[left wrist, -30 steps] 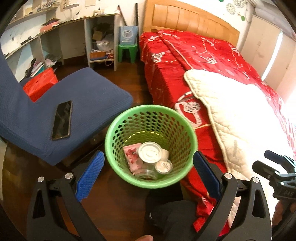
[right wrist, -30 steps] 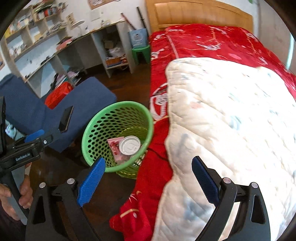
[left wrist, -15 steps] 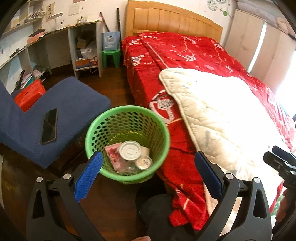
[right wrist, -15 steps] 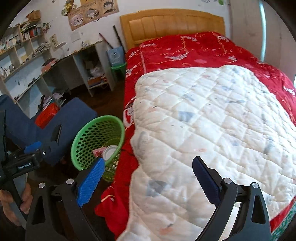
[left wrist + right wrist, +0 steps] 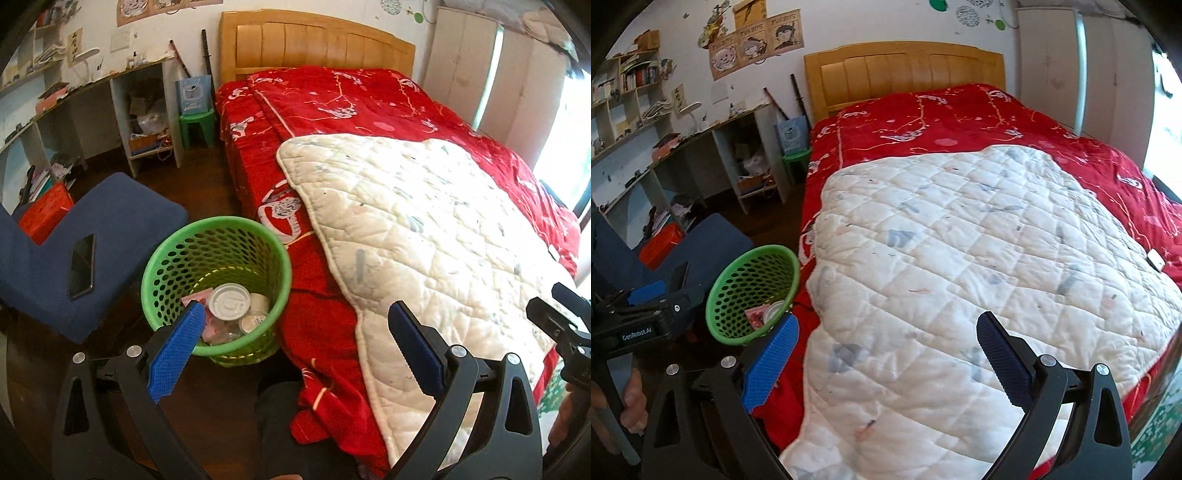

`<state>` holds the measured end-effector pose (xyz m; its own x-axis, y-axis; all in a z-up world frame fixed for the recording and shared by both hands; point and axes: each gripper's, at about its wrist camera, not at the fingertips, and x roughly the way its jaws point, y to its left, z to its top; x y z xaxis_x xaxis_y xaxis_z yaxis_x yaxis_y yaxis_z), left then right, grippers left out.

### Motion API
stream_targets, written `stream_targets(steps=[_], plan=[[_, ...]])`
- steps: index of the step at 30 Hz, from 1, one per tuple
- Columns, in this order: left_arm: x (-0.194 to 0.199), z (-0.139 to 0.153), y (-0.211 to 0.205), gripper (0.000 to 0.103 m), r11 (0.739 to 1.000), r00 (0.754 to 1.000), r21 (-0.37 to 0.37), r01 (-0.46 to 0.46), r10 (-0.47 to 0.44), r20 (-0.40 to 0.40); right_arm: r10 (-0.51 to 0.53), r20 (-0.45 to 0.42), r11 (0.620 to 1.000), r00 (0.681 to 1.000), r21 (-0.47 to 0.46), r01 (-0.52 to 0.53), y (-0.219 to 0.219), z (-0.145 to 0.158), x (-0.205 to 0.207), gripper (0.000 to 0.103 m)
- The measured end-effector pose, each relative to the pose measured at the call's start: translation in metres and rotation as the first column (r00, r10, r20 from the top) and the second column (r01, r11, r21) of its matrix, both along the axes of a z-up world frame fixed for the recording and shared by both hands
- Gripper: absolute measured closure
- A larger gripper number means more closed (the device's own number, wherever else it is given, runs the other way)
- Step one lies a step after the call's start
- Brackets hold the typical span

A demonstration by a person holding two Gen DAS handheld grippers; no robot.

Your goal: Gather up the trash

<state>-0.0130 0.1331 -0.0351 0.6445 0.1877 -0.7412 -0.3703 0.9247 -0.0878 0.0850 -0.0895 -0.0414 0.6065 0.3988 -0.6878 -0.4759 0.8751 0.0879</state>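
A green perforated trash basket stands on the wooden floor beside the bed, also in the right wrist view. It holds a white round lid, small cups and a pink wrapper. My left gripper is open and empty, above and right of the basket, near the bed's edge. My right gripper is open and empty above the white quilt. A small white item lies on the red blanket at the quilt's far right edge.
A bed with a red blanket fills the right side. A blue chair with a black phone stands left of the basket. A red crate, desk shelves and a green stool line the back left.
Both grippers have risen and swung right toward the bed. The basket has shifted to the lower left in both views, and more of the quilt shows. Both stay open.
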Motion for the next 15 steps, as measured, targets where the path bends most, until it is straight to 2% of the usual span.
stream_targets(steps=[5, 15], plan=[[0.001, -0.001, -0.009, 0.006, 1.0, 1.0, -0.007, 0.003, -0.003, -0.008, -0.043, 0.011, 0.999, 0.999, 0.002, 0.043, -0.016, 0.0, -0.002, 0.009], [0.0, 0.005, -0.023, 0.005, 0.999, 1.0, 0.041, 0.0, 0.0, 0.002, -0.075, 0.027, 0.997, 0.997, 0.003, 0.075, -0.027, 0.004, -0.005, 0.009]])
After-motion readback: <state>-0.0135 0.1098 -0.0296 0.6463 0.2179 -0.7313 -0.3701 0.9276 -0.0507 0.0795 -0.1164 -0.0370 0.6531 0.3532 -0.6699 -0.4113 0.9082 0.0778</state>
